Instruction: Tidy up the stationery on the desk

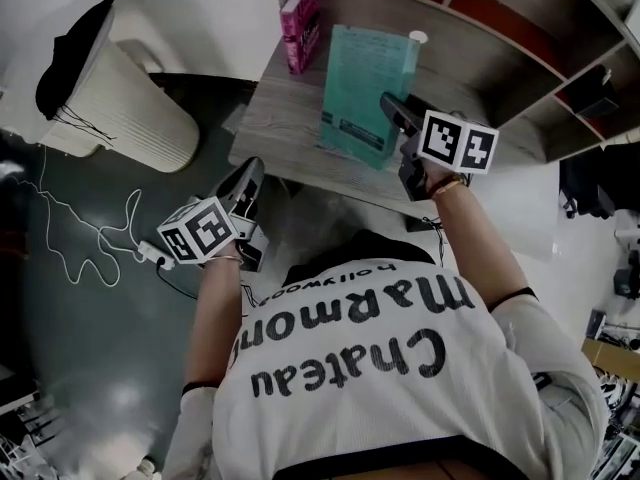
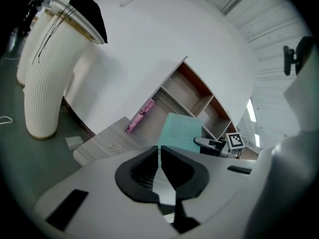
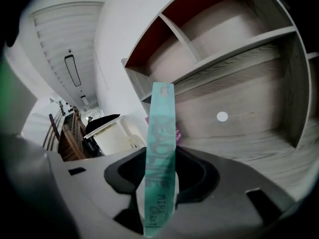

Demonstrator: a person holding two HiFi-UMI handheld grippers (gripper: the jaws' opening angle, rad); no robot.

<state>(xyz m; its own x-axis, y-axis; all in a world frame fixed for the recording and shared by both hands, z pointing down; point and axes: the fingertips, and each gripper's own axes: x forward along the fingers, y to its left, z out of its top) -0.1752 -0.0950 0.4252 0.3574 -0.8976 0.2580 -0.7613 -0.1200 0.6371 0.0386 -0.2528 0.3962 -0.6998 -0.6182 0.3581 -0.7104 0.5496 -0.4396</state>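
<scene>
Two unshelved: pink book [image 1: 300, 23] upright on wooden worktop [image 1: 280, 118], teal book [image 1: 362, 83] clamped by right gripper [image 1: 392, 108] fingers; left gripper [image 1: 248, 178] fingers together.

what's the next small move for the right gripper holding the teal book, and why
Probably carry the teal book left to stand beside the pink book: the right gripper is clamped on it, and the two books stand apart.

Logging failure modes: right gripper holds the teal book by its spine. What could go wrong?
1. The right gripper grips the teal book only at its spine; it could pivot or fan open.
2. The left gripper is shut and away from the book, so it gives no support.
3. The pink book stands nearby; a swing might knock it.
</scene>
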